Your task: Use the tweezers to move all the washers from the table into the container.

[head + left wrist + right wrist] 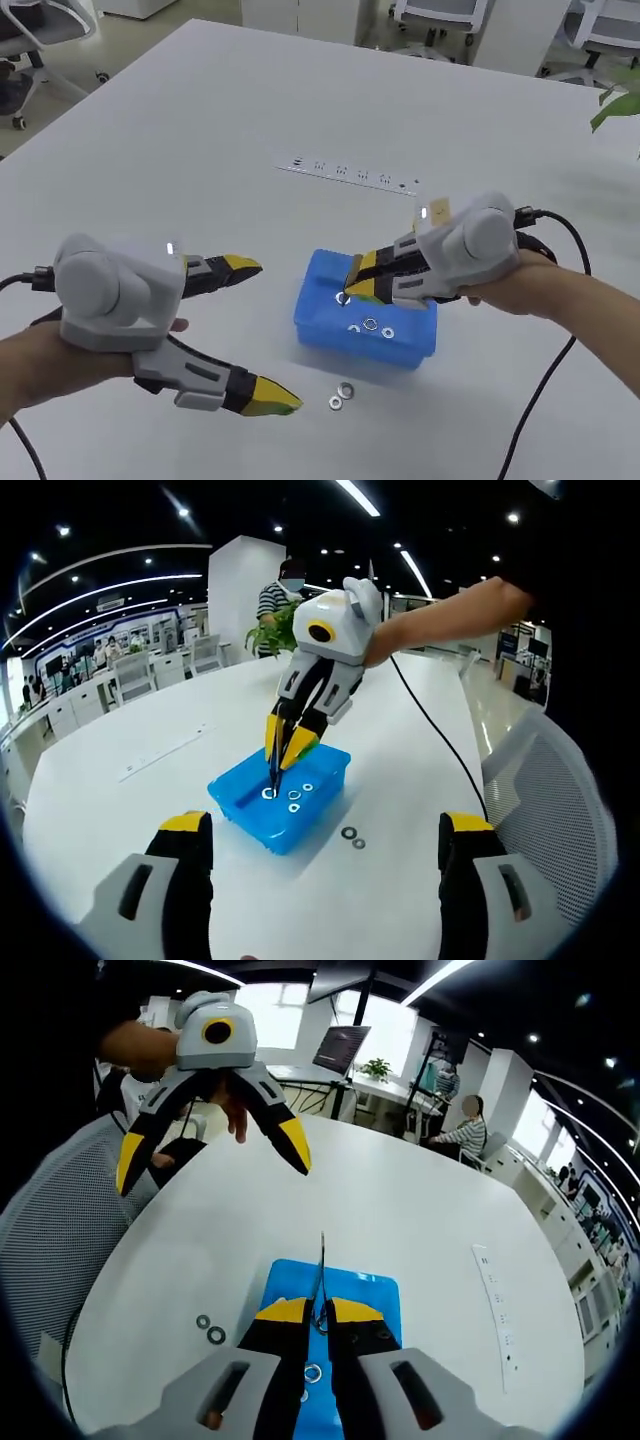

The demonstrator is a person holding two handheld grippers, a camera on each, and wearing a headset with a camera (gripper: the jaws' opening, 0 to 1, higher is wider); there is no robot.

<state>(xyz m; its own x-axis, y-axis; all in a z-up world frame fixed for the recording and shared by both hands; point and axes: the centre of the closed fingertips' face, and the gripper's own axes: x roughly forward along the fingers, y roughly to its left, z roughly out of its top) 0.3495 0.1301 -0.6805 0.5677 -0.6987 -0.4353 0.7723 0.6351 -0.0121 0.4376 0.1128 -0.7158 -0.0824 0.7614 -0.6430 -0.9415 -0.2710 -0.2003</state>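
A blue container (312, 312) (240, 805) (372, 1290) sits mid-table with a few washers (370, 324) (296, 801) inside. Two washers (341, 396) (353, 838) (210, 1329) lie on the table beside it. My right gripper (357, 279) (320, 1312) (288, 746) is shut on thin tweezers (320, 1265) (272, 770). It hovers over the container. The tweezer tips reach down to a washer (343, 298) in it; whether they pinch it I cannot tell. My left gripper (264, 333) (325, 832) (212, 1165) is open and holds nothing, to the left of the container.
A white power strip (346, 173) (496, 1305) lies on the table beyond the container. Cables trail from both grippers. Office chairs stand past the table's far edge, and people sit in the background.
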